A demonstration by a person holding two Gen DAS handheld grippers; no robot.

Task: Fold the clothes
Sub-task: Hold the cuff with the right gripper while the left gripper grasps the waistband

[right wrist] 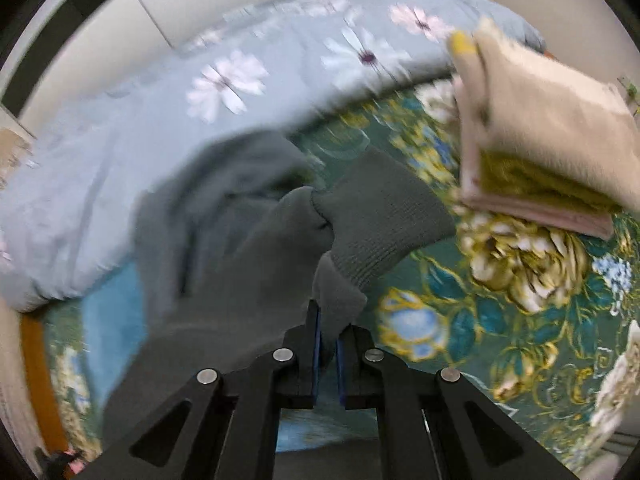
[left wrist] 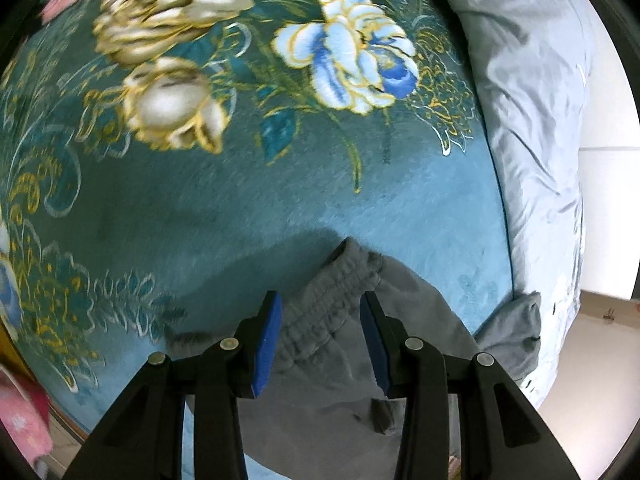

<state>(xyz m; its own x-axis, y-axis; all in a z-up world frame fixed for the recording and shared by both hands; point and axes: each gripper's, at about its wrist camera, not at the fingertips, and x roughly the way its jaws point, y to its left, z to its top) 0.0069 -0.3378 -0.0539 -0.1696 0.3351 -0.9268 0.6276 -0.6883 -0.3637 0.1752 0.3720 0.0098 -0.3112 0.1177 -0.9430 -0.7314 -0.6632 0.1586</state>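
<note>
I am working over a bed covered by a teal floral blanket point(left wrist: 224, 184), with a pale blue quilt point(left wrist: 536, 92) bunched along its far side. The garment is a pair of grey pants point(left wrist: 320, 320) lying on the blanket. My left hand-held gripper point(left wrist: 320, 344) is spread wide, its blue pads either side of the gathered elastic waistband without touching it. My right hand-held gripper point(right wrist: 327, 354) is pressed together, pinching a fold of the grey fabric just behind a ribbed cuff point(right wrist: 384, 220), which lifts clear of the blanket; the view is blurred with motion. The pants look rumpled and bunched, not flat, so I judge this fold is only beginning: the legs are not yet aligned. A neat stack of folded clothes point(right wrist: 544, 140), beige and yellow, sits further up the bed, suggesting part of the job is done.
</note>
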